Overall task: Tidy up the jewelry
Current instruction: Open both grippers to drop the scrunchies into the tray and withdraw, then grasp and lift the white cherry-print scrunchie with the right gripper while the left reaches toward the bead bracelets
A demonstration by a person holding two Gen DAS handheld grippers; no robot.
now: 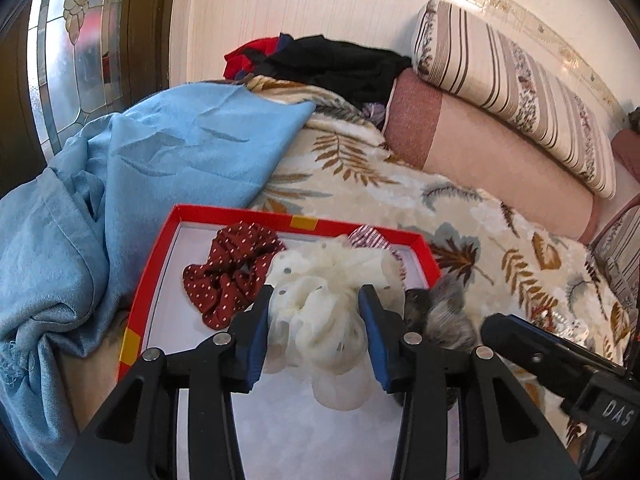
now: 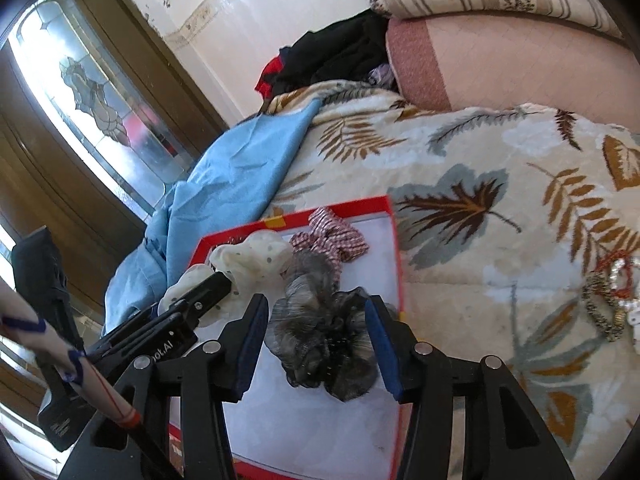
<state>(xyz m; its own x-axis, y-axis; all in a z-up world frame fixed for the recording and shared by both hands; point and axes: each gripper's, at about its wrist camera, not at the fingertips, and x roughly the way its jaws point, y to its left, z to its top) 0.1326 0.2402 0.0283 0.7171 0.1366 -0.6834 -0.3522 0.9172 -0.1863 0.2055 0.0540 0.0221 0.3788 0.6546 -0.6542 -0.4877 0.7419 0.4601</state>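
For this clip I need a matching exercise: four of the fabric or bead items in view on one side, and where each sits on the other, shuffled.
Items
1. cream scrunchie
2. grey scrunchie
3. maroon dotted scrunchie
4. beaded bracelets

Places
A. on the leaf-print blanket, outside the red box
B. between the left gripper fingers
C. between the right gripper fingers
D. lying free in the box, left of the cream one

Pairs: 1-B, 2-C, 3-D, 4-A

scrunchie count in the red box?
4: maroon dotted scrunchie far left, cream scrunchie between the left hand-held gripper fingers, striped scrunchie at back, grey scrunchie right.
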